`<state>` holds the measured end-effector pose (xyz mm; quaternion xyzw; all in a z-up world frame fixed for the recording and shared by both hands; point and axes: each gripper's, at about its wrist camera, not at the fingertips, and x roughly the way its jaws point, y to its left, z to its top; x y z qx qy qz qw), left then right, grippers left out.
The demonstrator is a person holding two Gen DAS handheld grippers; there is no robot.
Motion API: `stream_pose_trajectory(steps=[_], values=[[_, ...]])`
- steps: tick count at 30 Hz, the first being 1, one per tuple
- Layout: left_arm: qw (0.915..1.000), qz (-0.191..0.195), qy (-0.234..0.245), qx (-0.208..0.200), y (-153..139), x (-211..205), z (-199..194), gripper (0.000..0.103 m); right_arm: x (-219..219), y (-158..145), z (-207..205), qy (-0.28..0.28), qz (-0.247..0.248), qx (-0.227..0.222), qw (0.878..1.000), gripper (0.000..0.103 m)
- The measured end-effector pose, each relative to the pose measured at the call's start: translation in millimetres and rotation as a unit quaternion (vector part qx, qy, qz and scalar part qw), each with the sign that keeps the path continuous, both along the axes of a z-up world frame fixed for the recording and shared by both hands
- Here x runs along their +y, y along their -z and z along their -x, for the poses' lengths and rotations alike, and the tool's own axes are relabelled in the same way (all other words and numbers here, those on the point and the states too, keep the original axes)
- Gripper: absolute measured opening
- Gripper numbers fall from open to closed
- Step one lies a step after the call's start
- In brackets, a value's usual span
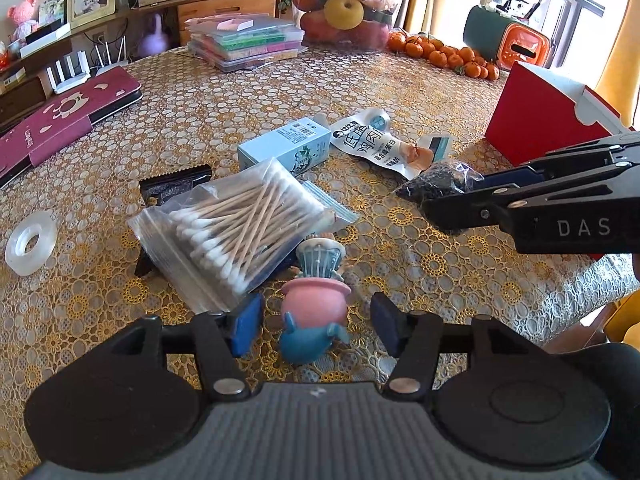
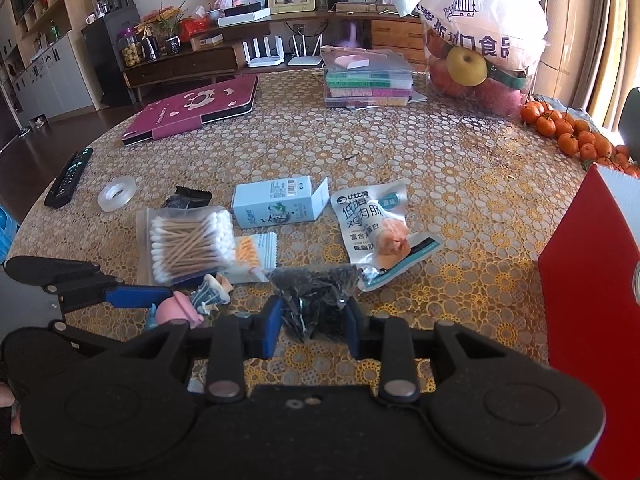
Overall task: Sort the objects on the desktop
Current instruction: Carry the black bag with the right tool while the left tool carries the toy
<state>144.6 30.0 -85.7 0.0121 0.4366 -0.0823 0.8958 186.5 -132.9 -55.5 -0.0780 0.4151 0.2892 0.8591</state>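
Blue pads of the left gripper [image 1: 316, 326] are seen standing apart, with a small figurine [image 1: 314, 304] lying on its side between them; neither pad is pressed on it, a clear gap is visible on the right side. The figurine's pink skirt and blue feet are pointed toward the camera, its head away. The right gripper [image 2: 312, 326] is clamped on a clear bag of black bits [image 2: 314, 300], pinched at the near end; the rest of the bag is left resting on the table [image 2: 460, 184].

Just beyond the figurine a zip bag of cotton swabs [image 1: 240, 228] is propped at a tilt, touching or nearly touching the figurine's head. Under its far corner a small sachet [image 2: 256, 250] with orange print is partly covered. Behind the swabs a black serrated packet [image 1: 176, 184] is seen, and a light blue carton [image 1: 286, 144] lying flat with its end flap open. Beside the carton a white snack pouch [image 2: 376, 232] with Chinese print is laid, its near end touching the black bag.

To the left, well apart, a clear tape roll [image 1: 30, 242] is laid flat. A red box [image 1: 536, 120] stands at the right side. Far side of the table: maroon case [image 1: 60, 120], stacked plastic organisers [image 1: 248, 40], fruit bag [image 2: 476, 40], pile of tangerines [image 1: 444, 54]. A remote control [image 2: 68, 178] is seen at the left edge in the right wrist view.
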Motion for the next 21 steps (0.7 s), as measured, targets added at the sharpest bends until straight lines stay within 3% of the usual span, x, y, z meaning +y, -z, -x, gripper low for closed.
stream_pose_trajectory(steps=[1, 3, 4, 5, 21], values=[[1.0, -0.004, 0.001, -0.001, 0, -1, 0, 0.058, 0, 0, 1, -0.001, 0.0, 0.0, 1.0, 0.031], [0.9999, -0.01, -0.004, -0.004, 0, -2, 0, 0.049, -1, 0, 2, -0.002, 0.001, 0.0, 1.0, 0.031], [0.9998, -0.016, -0.006, -0.007, 0, -2, 0, 0.036, -2, -1, 2, -0.002, 0.001, 0.0, 1.0, 0.031], [0.9999, -0.014, -0.008, -0.006, -1, -1, -1, 0.033, -2, -1, 3, -0.003, 0.002, 0.0, 1.0, 0.031], [0.9997, 0.013, -0.015, -0.016, -26, -9, 13, 0.033, -18, -24, 24, -0.008, -0.001, -0.021, 1.0, 0.031]])
